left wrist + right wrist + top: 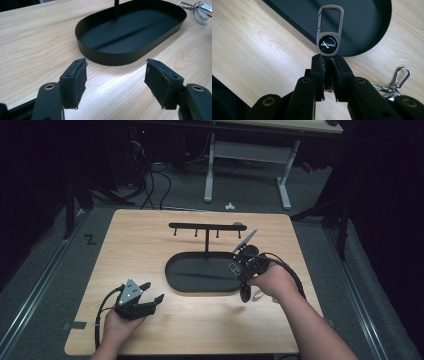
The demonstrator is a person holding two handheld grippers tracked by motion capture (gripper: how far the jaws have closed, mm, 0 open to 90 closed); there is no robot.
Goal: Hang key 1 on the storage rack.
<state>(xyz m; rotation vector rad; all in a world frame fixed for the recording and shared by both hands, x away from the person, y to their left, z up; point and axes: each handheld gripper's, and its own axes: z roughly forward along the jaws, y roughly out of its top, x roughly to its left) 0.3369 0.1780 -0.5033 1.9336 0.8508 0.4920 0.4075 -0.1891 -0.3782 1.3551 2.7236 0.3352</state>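
The right gripper [328, 60] is clenched on a metal key fob [328, 37], which sticks up from between its pads at the centre of the right gripper view, its carabiner end over the black tray [367, 30]. At the lower right of that view a second key ring [395, 83] lies on the table [262, 45]. In the high view the right gripper [239, 269] sits at the tray's [200, 275] right end, centre right of the frame. The left gripper [151, 292] rests at the lower left, released, its pads [79, 82] wide apart with nothing between them, pointing at the tray [110, 56].
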